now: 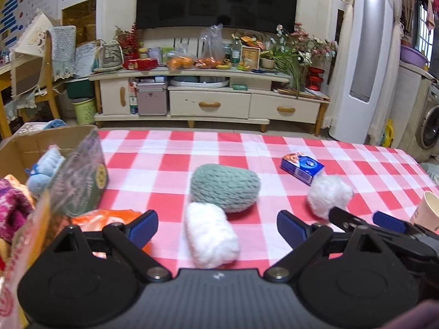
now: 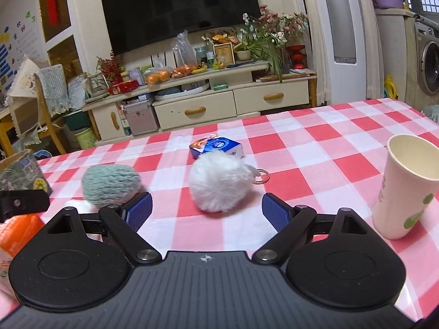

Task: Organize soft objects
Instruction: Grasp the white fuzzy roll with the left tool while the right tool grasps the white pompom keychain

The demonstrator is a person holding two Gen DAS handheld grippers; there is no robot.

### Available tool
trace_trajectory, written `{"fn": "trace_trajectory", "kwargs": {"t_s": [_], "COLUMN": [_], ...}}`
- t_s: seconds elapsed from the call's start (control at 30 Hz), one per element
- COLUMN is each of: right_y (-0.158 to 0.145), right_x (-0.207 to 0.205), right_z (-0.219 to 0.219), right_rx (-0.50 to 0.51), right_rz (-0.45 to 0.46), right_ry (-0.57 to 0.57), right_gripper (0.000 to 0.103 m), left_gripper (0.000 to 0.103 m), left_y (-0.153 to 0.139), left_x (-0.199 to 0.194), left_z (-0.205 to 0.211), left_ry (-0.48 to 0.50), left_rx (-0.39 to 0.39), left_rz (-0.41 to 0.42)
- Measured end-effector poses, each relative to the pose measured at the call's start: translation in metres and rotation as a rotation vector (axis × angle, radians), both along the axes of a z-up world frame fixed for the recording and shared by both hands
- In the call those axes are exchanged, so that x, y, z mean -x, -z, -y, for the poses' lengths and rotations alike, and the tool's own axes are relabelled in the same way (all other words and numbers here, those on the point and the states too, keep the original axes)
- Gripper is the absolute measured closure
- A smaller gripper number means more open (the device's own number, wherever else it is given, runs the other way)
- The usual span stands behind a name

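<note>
checked table [image 2: 315, 148] | green knit [image 1: 225, 187], white pompom [image 2: 216, 183], tissue pack [image 2: 216, 146], paper cup [image 2: 403, 186], possibly box [image 1: 16, 148]

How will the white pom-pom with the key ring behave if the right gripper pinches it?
The white pom-pom looks fluffy, so it will probably squash between the open right gripper fingers and feel light. Its round shape may roll if nudged. The key ring lying beside it will likely dangle once lifted.

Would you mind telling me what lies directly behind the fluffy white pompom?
Behind the fluffy white pompom lies a blue tissue packet on the red-checked tablecloth. A metal key ring pokes out at its right. The pompom covers the packet's near edge.
</note>
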State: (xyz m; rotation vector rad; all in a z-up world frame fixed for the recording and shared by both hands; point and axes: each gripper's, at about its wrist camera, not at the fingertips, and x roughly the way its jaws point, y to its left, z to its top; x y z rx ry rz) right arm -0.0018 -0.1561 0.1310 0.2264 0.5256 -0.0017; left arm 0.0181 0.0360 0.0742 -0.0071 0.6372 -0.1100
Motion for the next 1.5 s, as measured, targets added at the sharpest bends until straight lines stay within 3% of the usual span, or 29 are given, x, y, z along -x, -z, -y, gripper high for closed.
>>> {"fn": "trace_trajectory", "kwargs": {"t_s": [0.43, 0.7, 0.9, 1.2, 1.3, 1.4, 1.5], "right_y": [0.013, 0.020, 0.021, 0.025, 0.026, 0.027, 0.027], "right_x": [-0.033, -0.048, -0.055, -0.062, -0.062, -0.062, -0.061], "right_z": [0.011, 0.004, 0.002, 0.007, 0.007, 0.007, 0.008], "right_rx": [-0.039, 0.039, 0.042, 0.027, 0.024, 0.015, 0.004], "right_rz": [-0.021, -0.036, -0.048, -0.070, -0.070, -0.069, -0.070], "right_ry": [-0.015, -0.054, -0.075, -0.046, -0.046, -0.055, -0.062], "right_gripper": [0.000, 0.000, 0.000, 0.001, 0.007, 0.019, 0.027], "left_gripper": [0.010, 0.010, 0.014, 0.035, 0.040, 0.044, 0.054], "left_y": [0.028, 0.041, 0.050, 0.057, 0.058, 0.058, 0.058], "left_x": [-0.031, -0.045, -0.053, -0.060, -0.060, -0.060, -0.060], "left_z": [0.009, 0.014, 0.012, 0.010, 0.011, 0.011, 0.009], "left_ry": [-0.052, -0.079, -0.098, -0.097, -0.090, -0.090, -0.090], "left_rx": [-0.009, -0.024, -0.035, -0.022, -0.018, -0.016, -0.004], "left_rz": [-0.057, -0.080, -0.105, -0.135, -0.141, -0.144, -0.149]}}
